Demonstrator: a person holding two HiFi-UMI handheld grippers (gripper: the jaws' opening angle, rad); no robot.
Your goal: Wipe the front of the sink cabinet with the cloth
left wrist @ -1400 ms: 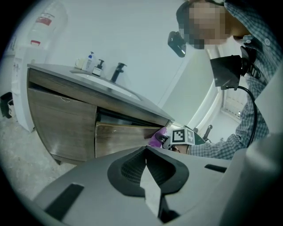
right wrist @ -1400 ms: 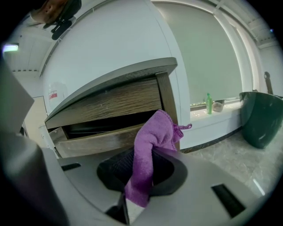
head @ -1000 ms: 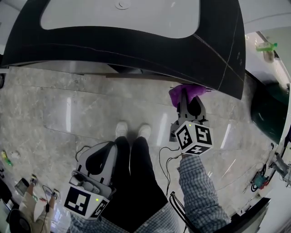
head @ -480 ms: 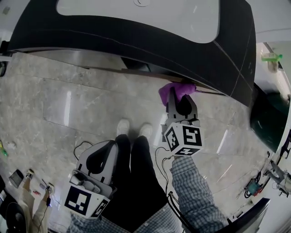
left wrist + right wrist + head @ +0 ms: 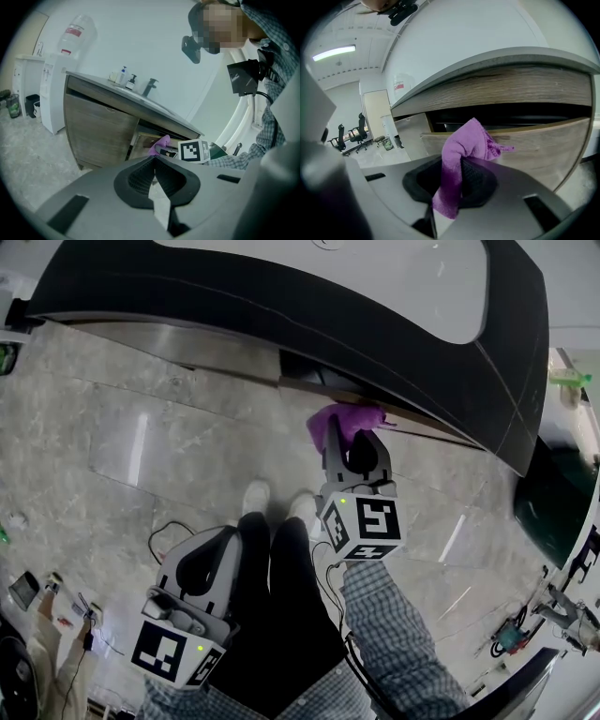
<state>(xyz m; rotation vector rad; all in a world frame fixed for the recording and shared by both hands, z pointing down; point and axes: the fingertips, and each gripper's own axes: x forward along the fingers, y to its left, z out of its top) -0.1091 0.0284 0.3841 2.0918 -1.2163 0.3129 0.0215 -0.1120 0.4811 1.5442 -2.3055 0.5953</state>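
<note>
One bunched purple cloth point(image 5: 468, 140) in right claw point(image 5: 457, 161), perhaps against cabinet point(image 5: 539, 145)

purple cloth point(image 5: 461, 145); brown wood-grain sink cabinet point(image 5: 525, 89) front; pale grey veined stone floor point(image 5: 187, 446); blue-and-white checked sleeve point(image 5: 394, 634); black trousers point(image 5: 281, 615).

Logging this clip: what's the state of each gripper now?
Left gripper: shut, empty.
Right gripper: shut on the cloth.

Left gripper point(image 5: 223, 538) sits lower left, jaws together, nothing between them. Right gripper point(image 5: 354, 435) is at frame centre, sleeve point(image 5: 394, 638) reaching forward, jaws clamped on cloth point(image 5: 334, 420).
</note>
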